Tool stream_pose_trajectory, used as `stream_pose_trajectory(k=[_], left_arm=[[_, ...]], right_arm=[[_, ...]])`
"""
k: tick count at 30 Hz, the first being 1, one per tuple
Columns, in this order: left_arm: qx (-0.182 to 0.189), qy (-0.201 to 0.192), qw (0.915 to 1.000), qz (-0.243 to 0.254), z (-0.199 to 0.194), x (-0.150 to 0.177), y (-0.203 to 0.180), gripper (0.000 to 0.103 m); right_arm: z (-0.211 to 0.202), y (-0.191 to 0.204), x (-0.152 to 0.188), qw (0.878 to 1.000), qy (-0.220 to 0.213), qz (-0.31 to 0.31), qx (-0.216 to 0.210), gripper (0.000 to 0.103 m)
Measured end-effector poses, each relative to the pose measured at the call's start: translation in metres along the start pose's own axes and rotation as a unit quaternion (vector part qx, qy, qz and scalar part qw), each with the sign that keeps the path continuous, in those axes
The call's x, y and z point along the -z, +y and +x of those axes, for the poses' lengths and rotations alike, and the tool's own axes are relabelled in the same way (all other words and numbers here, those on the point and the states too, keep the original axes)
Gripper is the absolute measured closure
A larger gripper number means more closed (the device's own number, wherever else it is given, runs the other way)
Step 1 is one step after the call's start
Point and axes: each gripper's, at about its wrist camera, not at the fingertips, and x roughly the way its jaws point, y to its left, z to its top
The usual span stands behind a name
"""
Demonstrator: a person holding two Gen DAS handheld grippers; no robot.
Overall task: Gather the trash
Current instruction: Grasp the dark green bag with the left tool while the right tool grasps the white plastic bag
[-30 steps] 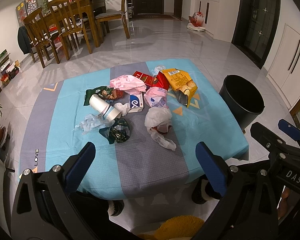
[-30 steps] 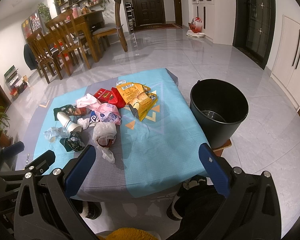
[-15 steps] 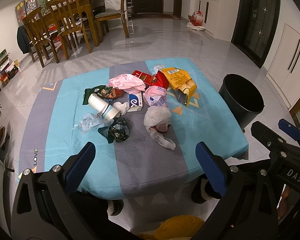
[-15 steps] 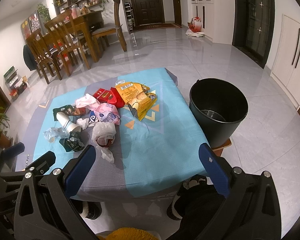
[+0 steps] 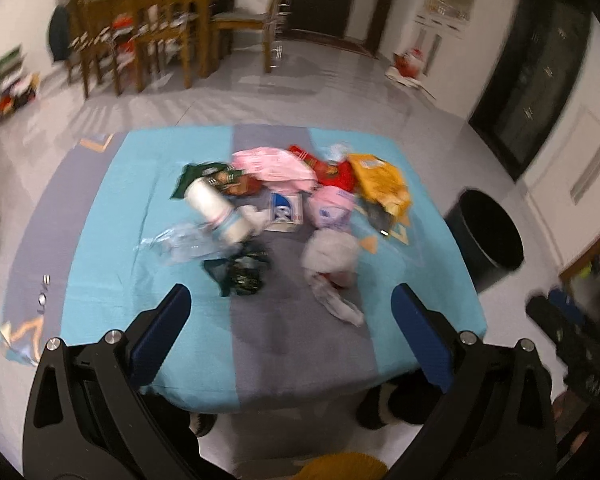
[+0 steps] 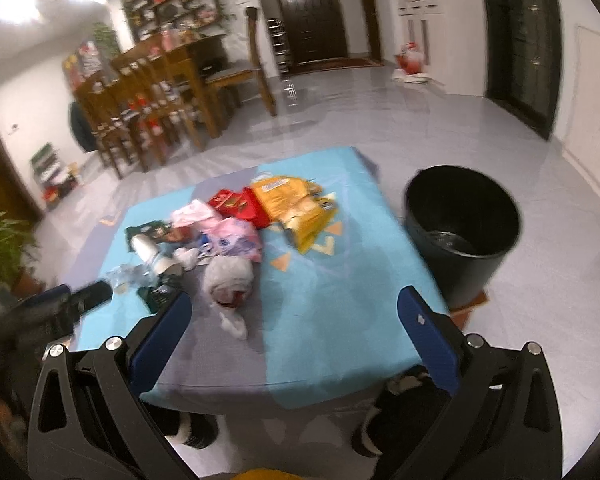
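Note:
A heap of trash lies mid-table on a blue and grey cloth [image 5: 112,216]: a white cup [image 5: 216,210], a dark green wrapper [image 5: 242,270], a white plastic bag [image 5: 332,256], a pink bag [image 5: 332,206], a yellow snack bag [image 5: 382,178] and red packets [image 5: 334,170]. My left gripper [image 5: 290,312] hangs open over the near part of the table, just short of the heap. My right gripper [image 6: 296,316] is open too, above the table's near right part, with the white bag [image 6: 228,280] at its left finger. A black bin [image 6: 462,228] stands on the floor right of the table.
A wooden dining table with chairs [image 6: 168,92] stands at the back left. A potted plant [image 6: 4,240] is at the far left. Dark doors [image 6: 310,12] and white cabinets [image 6: 596,92] line the back and right walls. A person's feet in dark slippers [image 6: 396,412] show under the near table edge.
Both grippers have moved forward toward the table and the views are blurred by motion. The left view has swung so the heap sits closer between its fingers. Both stay open.

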Motion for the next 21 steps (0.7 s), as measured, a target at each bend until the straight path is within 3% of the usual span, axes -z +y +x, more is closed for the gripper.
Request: stream_pose_trajectory(k=[7, 11, 17, 21], left_arm=[[0.021, 0.034, 0.9972, -0.063, 0.057, 0.004, 0.056, 0.003], [0.031, 0.041, 0.9951, -0.085, 0.085, 0.004, 0.073, 0.003], [0.062, 0.031, 0.9944, -0.079, 0.100, -0.006, 0.079, 0.003], [0.079, 0.055, 0.9931, -0.067, 0.119, -0.004, 0.071, 0.003]], right_arm=[[0.072, 0.017, 0.027, 0.994, 0.071, -0.035, -0.073, 0.003], [0.107, 0.028, 0.025, 0.989, 0.094, -0.063, -0.100, 0.003], [0.150, 0.044, 0.003, 0.981, 0.106, -0.100, -0.131, 0.005], [0.178, 0.048, -0.002, 0.978, 0.119, -0.089, -0.147, 0.006]])
